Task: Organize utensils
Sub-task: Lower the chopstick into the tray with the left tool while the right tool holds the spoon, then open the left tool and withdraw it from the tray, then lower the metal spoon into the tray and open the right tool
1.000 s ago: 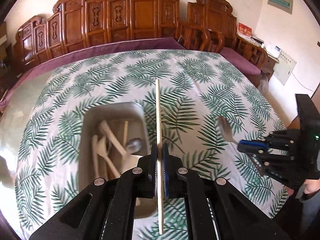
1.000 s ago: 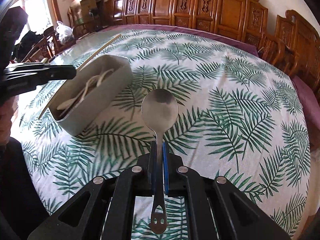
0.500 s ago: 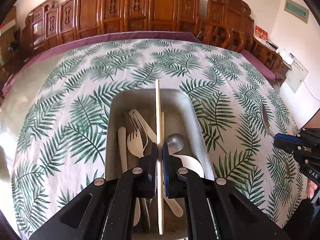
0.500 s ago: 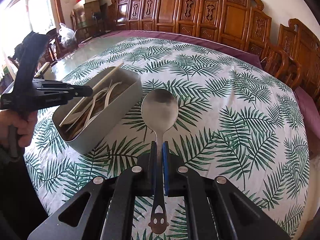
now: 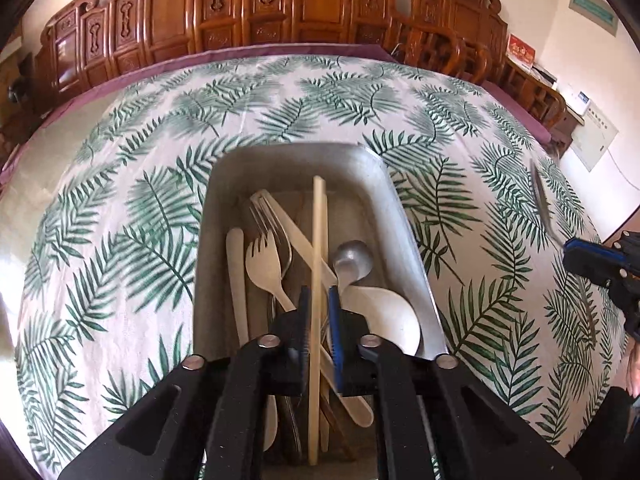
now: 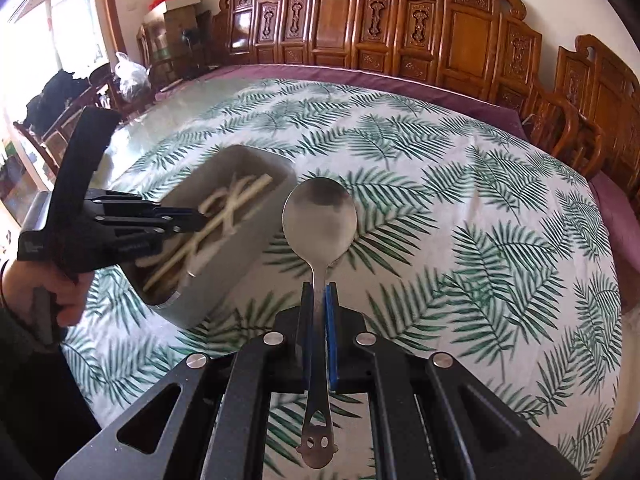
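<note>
The left gripper (image 5: 319, 312) is now hanging right over the tin (image 5: 224, 184), having come from beside it a second ago; its jaws have parted slightly, and the chopstick (image 5: 318, 240) is standing loose between them, over the forks and spoons inside. The tin is sitting toward the tablecloth's (image 6: 460, 184) left edge. The right gripper (image 6: 319, 304) is still pinching the spoon (image 6: 319, 220) by its handle, bowl forward, above the cloth right of the tin. No writing is readable. Carved chairs (image 6: 460, 32) are lining the far edge.
</note>
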A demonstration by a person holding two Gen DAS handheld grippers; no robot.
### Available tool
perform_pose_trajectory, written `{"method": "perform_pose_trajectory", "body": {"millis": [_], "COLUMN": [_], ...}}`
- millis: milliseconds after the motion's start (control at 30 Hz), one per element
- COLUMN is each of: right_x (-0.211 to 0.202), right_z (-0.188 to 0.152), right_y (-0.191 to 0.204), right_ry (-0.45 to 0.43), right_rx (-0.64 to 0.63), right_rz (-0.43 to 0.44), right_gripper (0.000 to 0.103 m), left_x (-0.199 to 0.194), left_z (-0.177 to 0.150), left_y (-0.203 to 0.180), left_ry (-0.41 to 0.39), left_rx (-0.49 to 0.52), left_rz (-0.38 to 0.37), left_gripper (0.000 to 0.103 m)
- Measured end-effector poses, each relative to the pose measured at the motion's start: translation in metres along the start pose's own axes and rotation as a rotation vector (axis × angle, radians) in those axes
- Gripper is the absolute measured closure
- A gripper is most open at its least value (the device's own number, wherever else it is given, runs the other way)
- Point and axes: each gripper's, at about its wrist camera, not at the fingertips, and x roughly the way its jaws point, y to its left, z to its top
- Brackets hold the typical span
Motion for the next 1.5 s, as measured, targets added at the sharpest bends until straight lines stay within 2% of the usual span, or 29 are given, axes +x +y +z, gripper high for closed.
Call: {"method": "perform_pose_trajectory", "body": {"millis": [33, 300, 567, 800, 1167, 1500], "right_x": [0.001, 0.017, 0.037, 0.049, 0.086, 0.117], "right_z": [0.002, 0.024, 0.045, 0.057, 0.067, 0.062], "right_y": [0.004, 0.033, 0.061, 0.085, 0.092, 0.086], "right_ry": [-0.002, -0.012, -0.013, -0.017, -0.004, 0.019], "right_rx": [0.0, -0.016, -0.023, -0.032, 0.07, 0.129], "right_rz": [0.008, 0.05, 0.094, 0.116, 0.142, 0.102], "right_gripper": [0.096, 0.096, 0.096, 0.096, 0.096, 0.096], "left_x": [-0.002, -0.025, -0.038, -0.047, -0.05, -0.05], "left_z": [0.001, 0.007, 0.012, 0.013, 0.013, 0.012], "left_y": [0.0, 0.01, 0.036, 0.062, 0.089, 0.093], "left_ry": [-0.009, -0.069, -0.106, -0.139, -0.148, -0.148], "left_rx": [0.0, 0.003, -0.053, -0.084, -0.145, -0.151], "left_rz": [0.0, 0.005, 0.006, 0.067, 0.088, 0.089], "left_gripper": [0.084, 0.078, 0.078, 0.077, 0.077, 0.077]}}
